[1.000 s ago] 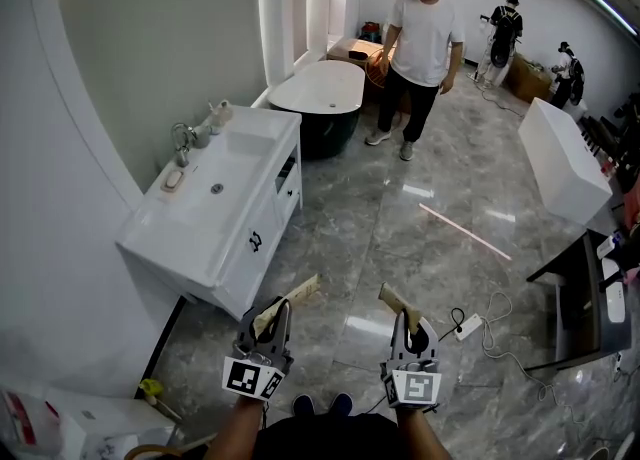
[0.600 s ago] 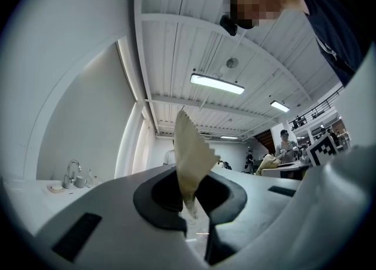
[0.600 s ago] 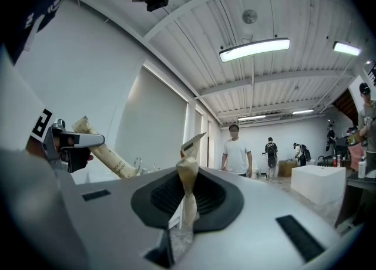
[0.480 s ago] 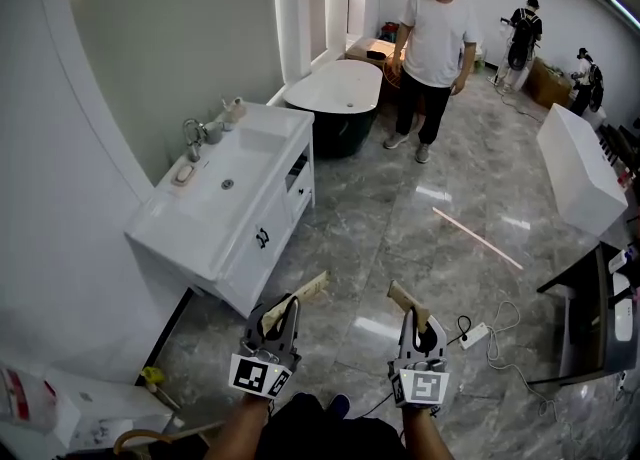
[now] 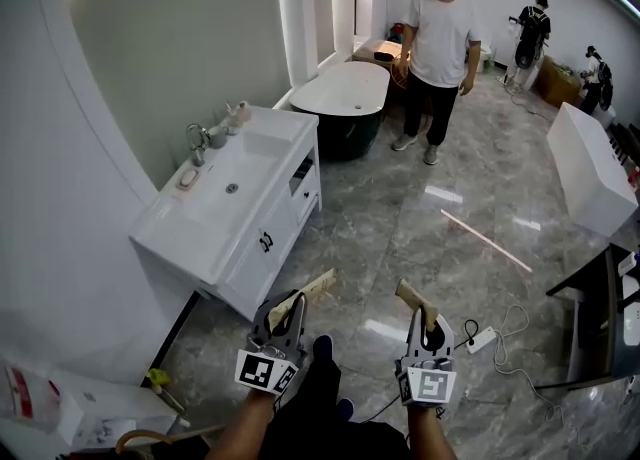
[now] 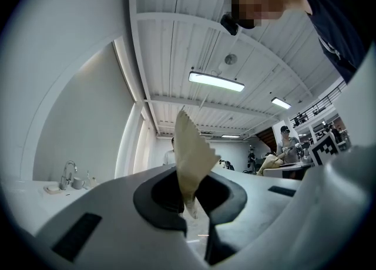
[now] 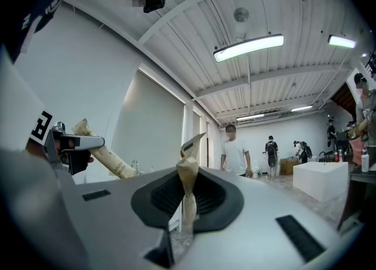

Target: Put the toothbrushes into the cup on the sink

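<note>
Grips a paper-wrapped toothbrush point(image 5: 308, 291) in the left gripper point(image 5: 285, 306), low in the head view, fingers pinching the wrapper's lower end, serrated top slanting up and to the right. Grips a second wrapped toothbrush point(image 5: 411, 297) in the right gripper point(image 5: 425, 326), just right of the first, fingers likewise clamped on the paper. Both well apart from the white sink point(image 5: 190, 233) at centre left. Cup point(image 5: 217, 135) at the sink's back edge, beside the faucet point(image 5: 197, 140). Beyond, a dark bathtub point(image 5: 345, 88) and a person in a white shirt point(image 5: 438, 33) at upper centre, on the grey marble floor point(image 5: 400, 218).
</note>
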